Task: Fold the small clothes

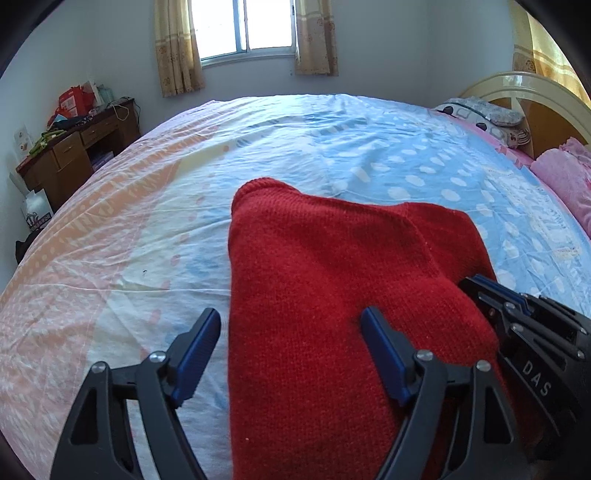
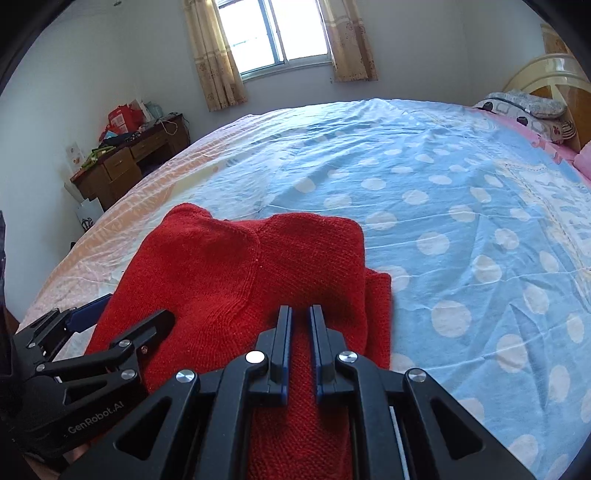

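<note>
Your left gripper [image 1: 290,332] stands wide over the red sweater's [image 1: 314,266] edge (touching nothing); your right gripper [image 2: 300,314] pinches its knit.

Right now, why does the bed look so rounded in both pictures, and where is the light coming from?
Left wrist view: fisheye lens bulges the bed and darkens the corners; daylight from the window, blown out white. Right wrist view: same bulge; window overexposed, soft shadow under the right claw on the red sweater; both pictures sharp.
</note>
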